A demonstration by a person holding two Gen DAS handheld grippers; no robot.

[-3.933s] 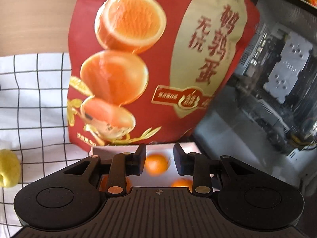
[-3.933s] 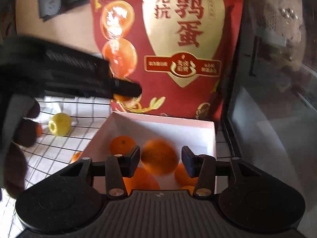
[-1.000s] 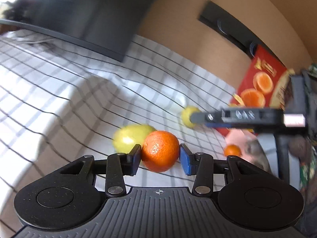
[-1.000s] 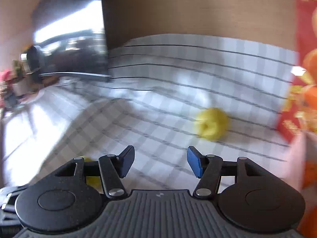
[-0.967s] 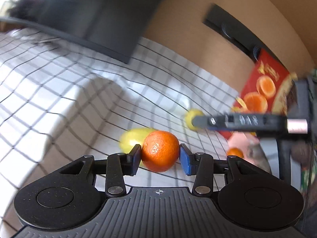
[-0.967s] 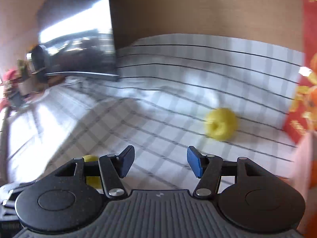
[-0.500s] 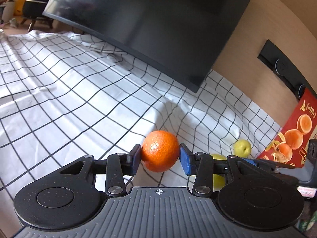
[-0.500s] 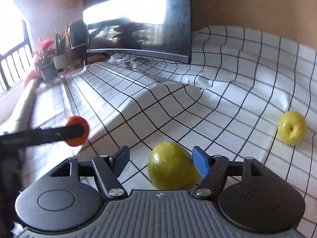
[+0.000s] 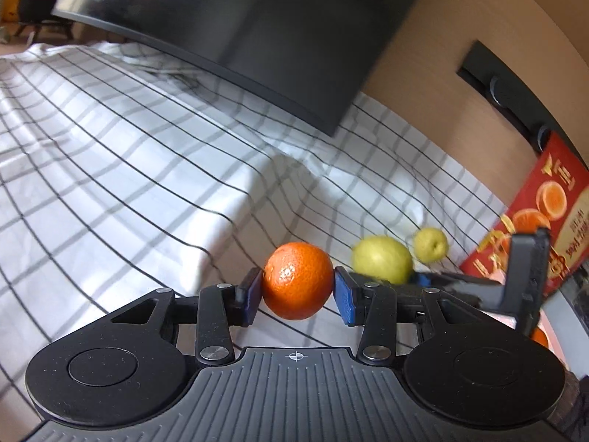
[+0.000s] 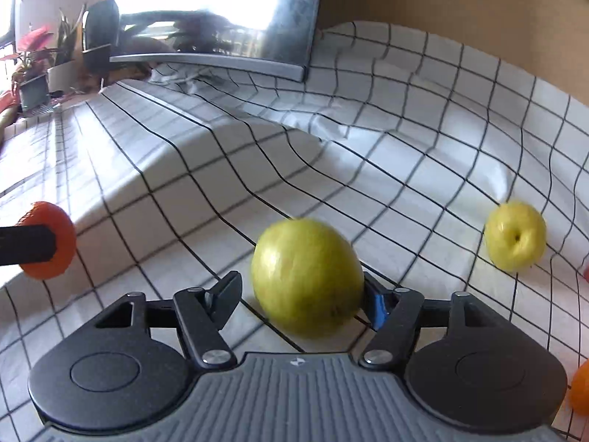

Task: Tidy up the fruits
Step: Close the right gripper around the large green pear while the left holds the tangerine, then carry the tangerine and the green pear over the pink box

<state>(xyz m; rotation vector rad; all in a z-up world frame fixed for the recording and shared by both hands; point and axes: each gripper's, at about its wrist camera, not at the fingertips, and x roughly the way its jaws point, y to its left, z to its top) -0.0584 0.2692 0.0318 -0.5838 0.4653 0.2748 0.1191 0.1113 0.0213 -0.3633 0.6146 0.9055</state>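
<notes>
Fruits are split between two grippers right now: the left gripper (image 9: 298,296) has its jaws clamped on the orange (image 9: 298,280), lifted clear of the checked cloth (image 9: 147,184), presumably for sorting. The right gripper (image 10: 302,302) straddles the green pear (image 10: 307,281), which sits on the cloth; its jaws are closing, a gap showing at the left pad, so no firm hold yet. A yellow apple (image 10: 515,235) waits nearby, well apart.
</notes>
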